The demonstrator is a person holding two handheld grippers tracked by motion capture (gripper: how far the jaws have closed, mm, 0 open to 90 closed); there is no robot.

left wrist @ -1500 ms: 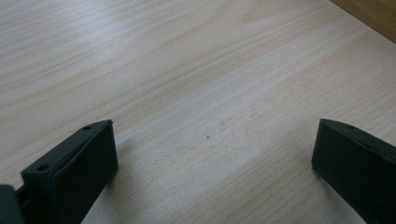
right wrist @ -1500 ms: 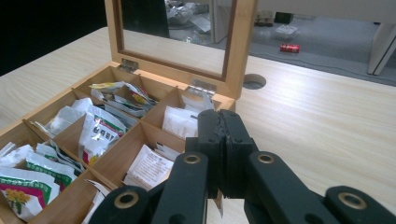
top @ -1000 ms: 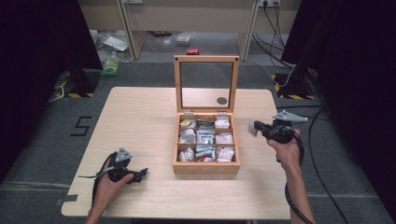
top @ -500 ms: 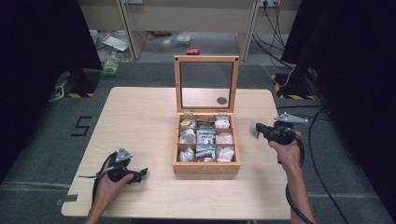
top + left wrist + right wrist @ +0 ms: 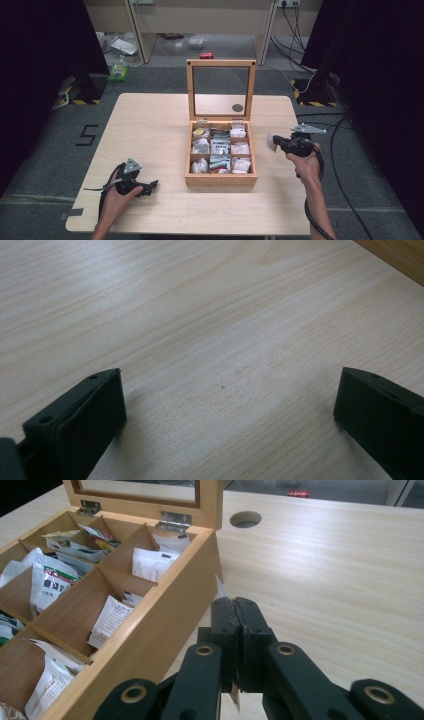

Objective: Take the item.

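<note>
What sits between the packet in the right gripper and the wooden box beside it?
Nothing visible. The right gripper holds a small white packet just off the right wall of the wooden box; between them lies bare table. The lid stands upright at the back, so the compartments are open from above.

Light wood table (image 5: 150, 125), rounded corners. Box (image 5: 220, 177) with nine compartments stands on it, lid upright. Round cable hole (image 5: 237, 107) in the tabletop just behind the box. Left gripper (image 5: 150, 186) rests on the tabletop, well left of the box.
</note>
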